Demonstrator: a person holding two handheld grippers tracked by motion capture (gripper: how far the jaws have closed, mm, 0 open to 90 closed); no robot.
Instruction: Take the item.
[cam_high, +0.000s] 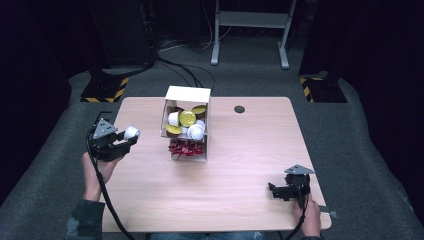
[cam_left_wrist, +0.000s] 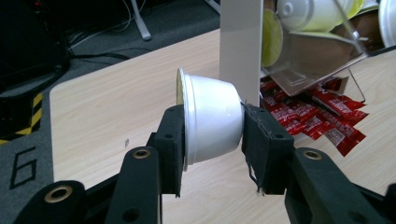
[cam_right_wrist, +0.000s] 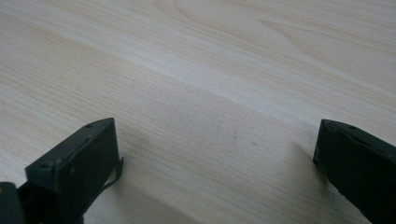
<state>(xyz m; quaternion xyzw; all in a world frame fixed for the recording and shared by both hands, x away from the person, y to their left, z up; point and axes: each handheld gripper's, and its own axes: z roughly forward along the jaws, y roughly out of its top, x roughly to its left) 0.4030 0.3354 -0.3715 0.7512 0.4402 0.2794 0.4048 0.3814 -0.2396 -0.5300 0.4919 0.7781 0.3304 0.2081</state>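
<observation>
Right tongs (cam_high: 274, 190) near the desk's (cam_high: 250, 150) front right corner, jaws spread wide, nothing between them, just bare wood grain in the right gripper view. Left tongs (cam_left_wrist: 212, 135) at the desk's left edge, clamped on a white cup (cam_left_wrist: 210, 121) lying on its side, yellow lid facing away to the left; seen from above, cup (cam_high: 131, 132) held over the left edge, well apart from the box (cam_high: 187, 95). Farther in, at mid-desk, white box holding a tilted clear bin with more white and yellow-lidded cups (cam_high: 187, 119), red packets (cam_high: 185, 148) heaped at its base. Beyond, a dark hole (cam_high: 239, 109) in the desk near the far edge, then cables (cam_high: 180, 70) on grey floor.
</observation>
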